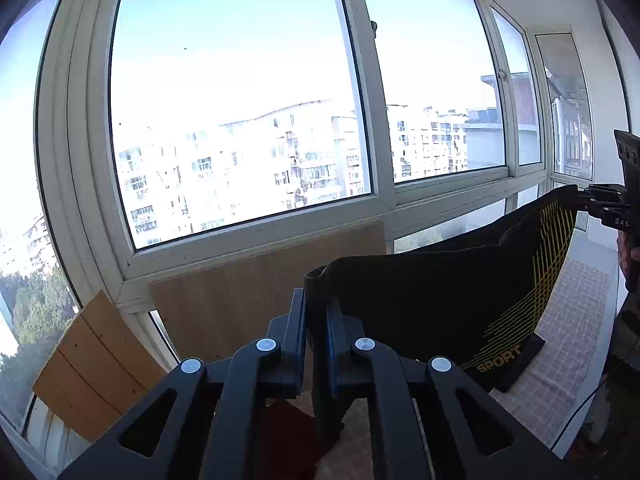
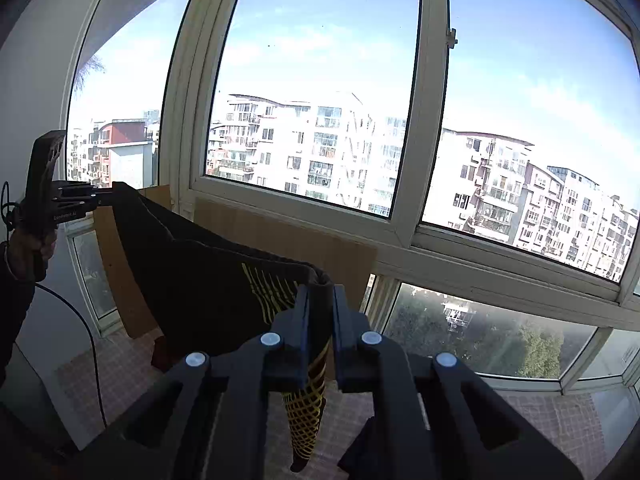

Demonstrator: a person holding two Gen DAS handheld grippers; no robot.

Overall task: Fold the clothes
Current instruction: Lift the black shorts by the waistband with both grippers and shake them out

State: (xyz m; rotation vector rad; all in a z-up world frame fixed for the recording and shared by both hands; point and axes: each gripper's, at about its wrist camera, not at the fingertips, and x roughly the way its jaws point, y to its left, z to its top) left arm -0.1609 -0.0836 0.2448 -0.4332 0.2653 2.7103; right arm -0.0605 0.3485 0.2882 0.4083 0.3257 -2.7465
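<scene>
Before the big window, a black garment with yellow lines and "SPORT" print hangs stretched in the air — left tongs clamp one top corner, right tongs the other, both pinched on cloth.

I am standing in a glazed balcony of a flat, high up in a residential block; white-framed windows run the whole width in front of me and turn the corner at the side; through the glass I see pale apartment buildings with stacked balconies, and treetops far below, so I am many floors up; the floor is laid with small patterned tiles; light wooden boards lean against the wall under the sill; a white plastered wall closes one end; it reads as a home, not a workplace.
</scene>
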